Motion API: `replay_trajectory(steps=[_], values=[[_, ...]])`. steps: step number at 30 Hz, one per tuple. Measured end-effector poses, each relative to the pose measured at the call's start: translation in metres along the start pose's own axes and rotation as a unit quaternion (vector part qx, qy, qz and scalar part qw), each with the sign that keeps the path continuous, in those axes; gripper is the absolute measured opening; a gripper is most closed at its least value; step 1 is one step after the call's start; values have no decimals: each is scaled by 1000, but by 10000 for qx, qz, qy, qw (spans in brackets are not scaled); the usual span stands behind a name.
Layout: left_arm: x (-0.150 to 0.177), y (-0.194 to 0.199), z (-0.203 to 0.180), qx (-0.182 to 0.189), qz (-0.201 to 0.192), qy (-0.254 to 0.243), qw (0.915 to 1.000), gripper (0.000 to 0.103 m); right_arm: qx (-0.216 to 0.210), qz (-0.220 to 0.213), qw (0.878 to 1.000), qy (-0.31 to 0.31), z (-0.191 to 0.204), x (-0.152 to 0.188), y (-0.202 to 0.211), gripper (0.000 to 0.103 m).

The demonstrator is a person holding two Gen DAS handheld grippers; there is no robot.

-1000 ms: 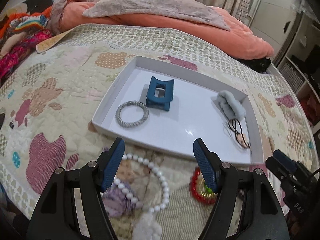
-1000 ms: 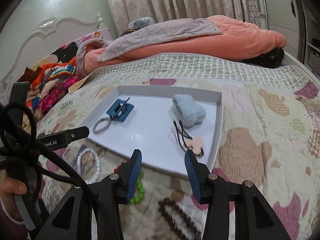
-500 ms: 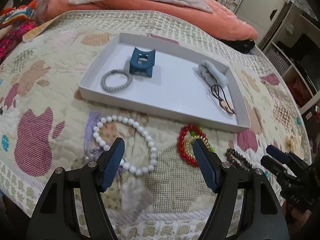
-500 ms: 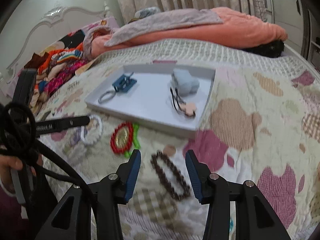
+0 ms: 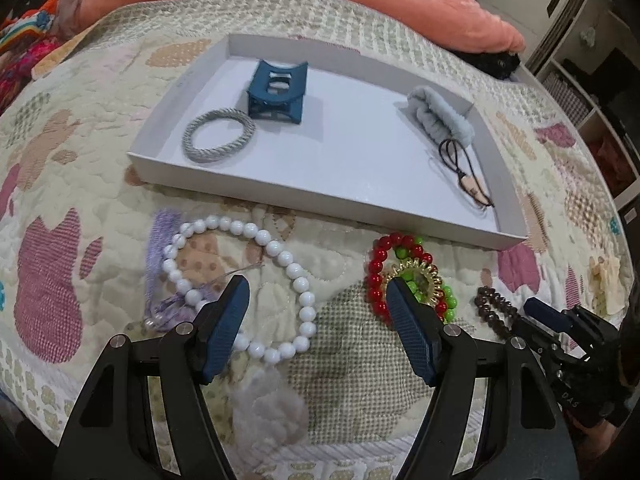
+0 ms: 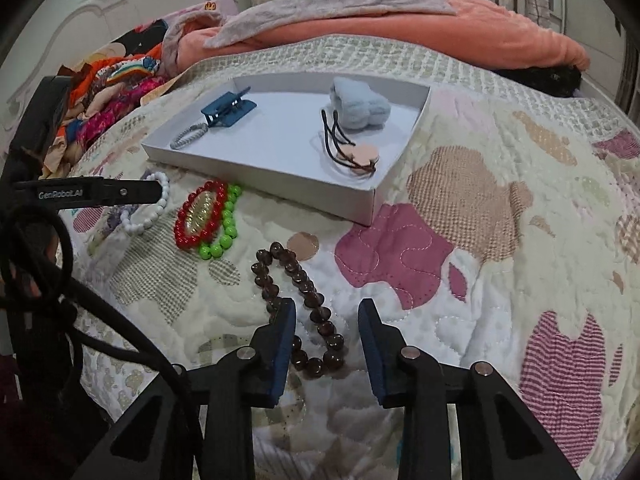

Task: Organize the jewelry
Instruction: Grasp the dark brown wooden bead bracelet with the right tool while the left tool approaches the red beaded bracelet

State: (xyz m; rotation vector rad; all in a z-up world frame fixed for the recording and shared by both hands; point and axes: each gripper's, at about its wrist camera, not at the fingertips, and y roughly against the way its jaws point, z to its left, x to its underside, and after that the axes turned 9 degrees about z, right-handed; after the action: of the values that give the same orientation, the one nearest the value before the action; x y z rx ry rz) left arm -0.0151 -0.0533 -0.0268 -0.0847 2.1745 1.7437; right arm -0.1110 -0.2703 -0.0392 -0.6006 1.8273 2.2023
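A white tray [image 5: 340, 204] lies on the quilted bed, holding a blue hair claw [image 5: 277, 92], a grey hair tie [image 5: 219, 134], a pale blue scrunchie [image 5: 440, 118] and a black hair tie with a pink charm [image 5: 466, 172]. In front of it lie a white bead bracelet [image 5: 256, 280], a red and green bead bracelet [image 5: 408, 276] and a brown bead bracelet [image 6: 298, 304]. My left gripper [image 5: 316, 296] is open above the white bracelet's right side. My right gripper [image 6: 326, 320] is open with the brown bracelet's near end between its fingers.
An orange blanket [image 6: 440, 32] and a grey throw are piled at the far side of the bed. Colourful clothes [image 6: 104, 92] lie at the far left by the headboard. Shelves [image 5: 592, 92] stand to the right of the bed. The quilt's near edge is just below the grippers.
Both grippers have pulled back from the tray toward the near edge of the bed and lowered. The bracelets in front of the tray have come into view. Both stay open.
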Motion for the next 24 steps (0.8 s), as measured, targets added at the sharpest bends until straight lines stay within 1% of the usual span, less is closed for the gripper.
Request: replay_trajectory(steps=[3, 8, 12, 16, 19, 20, 21, 22, 24], values=[[-7, -10, -3, 55, 110, -9, 9999, 71, -57, -6, 10000, -1, 1, 0, -4, 31], [-21, -23, -5, 109, 289, 146, 9994, 70, -144, 7, 9999, -16, -1, -1, -7, 31], [-27, -29, -11, -56, 327, 78, 9994, 63, -225, 19, 9997, -61, -3, -1, -10, 31], [-34, -33, -14, -74, 432, 66, 9990, 56, -237, 33, 9997, -27, -1, -3, -14, 31], [-35, -30, -18, -61, 473, -56, 9988, 42, -265, -17, 9996, 46, 1, -3, -14, 30], [-35, -29, -19, -37, 502, -87, 9987, 34, -332, -36, 9994, 43, 1, -3, -14, 22], [-36, -29, -20, 14, 526, -104, 9986, 26, -370, -37, 9993, 39, 1, -3, -15, 18], [-36, -30, -21, 92, 600, -120, 9981, 24, -382, -52, 9992, 36, 1, -3, -15, 11], [-36, -34, -22, 151, 713, -138, 9972, 16, -401, -98, 9991, 35, 2, -2, -13, 11]])
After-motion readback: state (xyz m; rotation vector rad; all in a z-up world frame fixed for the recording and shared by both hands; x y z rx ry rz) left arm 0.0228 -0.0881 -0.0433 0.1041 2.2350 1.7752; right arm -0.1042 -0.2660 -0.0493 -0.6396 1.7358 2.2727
